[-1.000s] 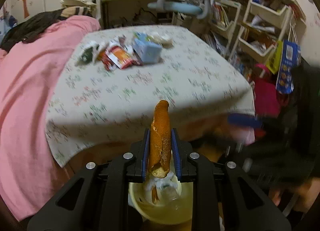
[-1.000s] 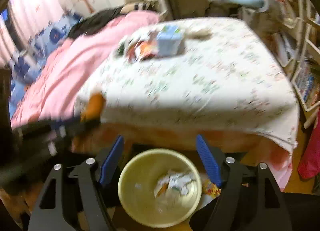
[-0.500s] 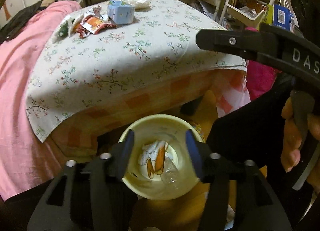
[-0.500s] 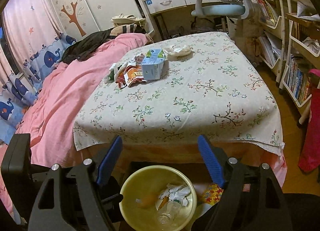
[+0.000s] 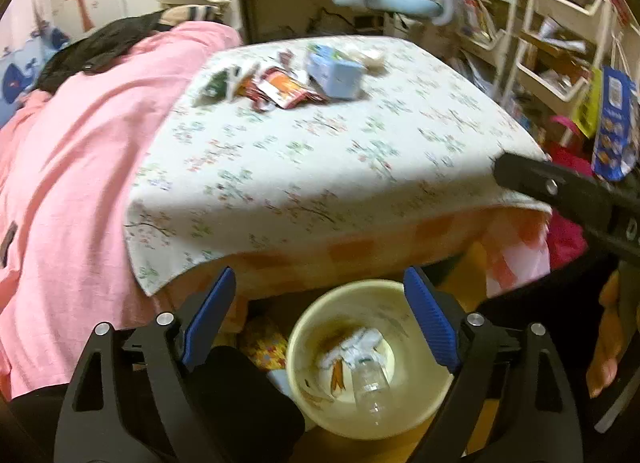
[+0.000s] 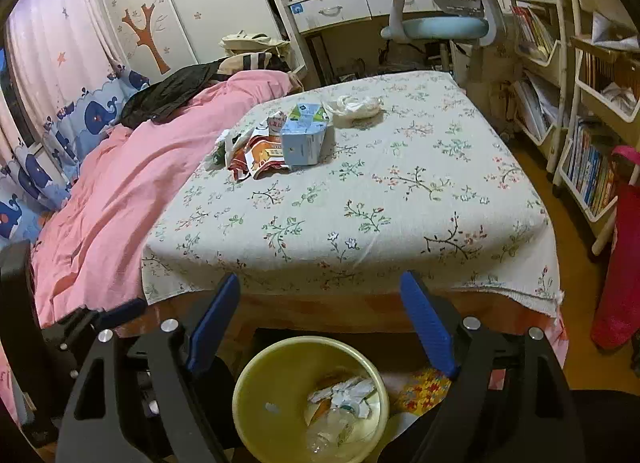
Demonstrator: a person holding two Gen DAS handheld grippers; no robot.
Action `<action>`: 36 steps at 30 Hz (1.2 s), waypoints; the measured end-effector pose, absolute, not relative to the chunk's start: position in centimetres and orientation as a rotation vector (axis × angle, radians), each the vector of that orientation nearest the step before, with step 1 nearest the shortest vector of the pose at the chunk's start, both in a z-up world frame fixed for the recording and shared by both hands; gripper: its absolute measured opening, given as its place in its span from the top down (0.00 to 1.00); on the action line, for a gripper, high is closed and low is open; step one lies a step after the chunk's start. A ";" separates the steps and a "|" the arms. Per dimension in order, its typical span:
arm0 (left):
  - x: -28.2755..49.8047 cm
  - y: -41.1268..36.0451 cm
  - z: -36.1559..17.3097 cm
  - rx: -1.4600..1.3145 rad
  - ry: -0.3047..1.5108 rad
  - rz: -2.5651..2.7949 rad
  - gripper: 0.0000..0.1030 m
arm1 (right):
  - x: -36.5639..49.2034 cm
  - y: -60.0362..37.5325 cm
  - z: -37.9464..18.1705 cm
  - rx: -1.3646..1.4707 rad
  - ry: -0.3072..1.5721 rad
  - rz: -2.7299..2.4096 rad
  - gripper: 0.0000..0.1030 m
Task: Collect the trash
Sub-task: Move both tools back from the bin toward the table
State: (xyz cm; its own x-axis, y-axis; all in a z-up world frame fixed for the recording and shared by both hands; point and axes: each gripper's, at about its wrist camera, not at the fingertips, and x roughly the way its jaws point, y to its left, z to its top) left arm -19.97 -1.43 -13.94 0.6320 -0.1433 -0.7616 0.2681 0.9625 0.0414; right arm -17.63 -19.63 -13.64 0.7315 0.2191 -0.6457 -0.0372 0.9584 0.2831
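Trash lies in two places: crumpled paper, an orange wrapper and a clear plastic bottle sit inside a yellow bin (image 6: 256, 403) on the floor, below the near edge of a flower-patterned tabletop (image 6: 400, 199). At the tabletop's far side lie red snack wrappers (image 6: 260, 155), a blue carton (image 6: 302, 139) and a crumpled white bag (image 6: 354, 107). Above the bin, the left hand-held gripper (image 5: 320, 327) has just been opening, nothing between its blue pads. The right hand-held gripper (image 6: 320, 327) likewise has been opening and is empty.
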 end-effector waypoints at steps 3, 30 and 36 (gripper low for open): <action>-19.7 -0.7 -13.6 0.134 0.832 -0.198 0.18 | -17.7 -19.4 -13.4 0.239 0.723 0.139 0.23; -19.2 0.7 -12.2 0.096 0.696 -0.104 0.16 | -17.7 -18.7 -13.1 0.203 0.696 0.127 0.19; -19.1 0.8 -12.0 0.094 0.684 -0.099 0.16 | -17.7 -18.7 -13.1 0.202 0.697 0.128 0.18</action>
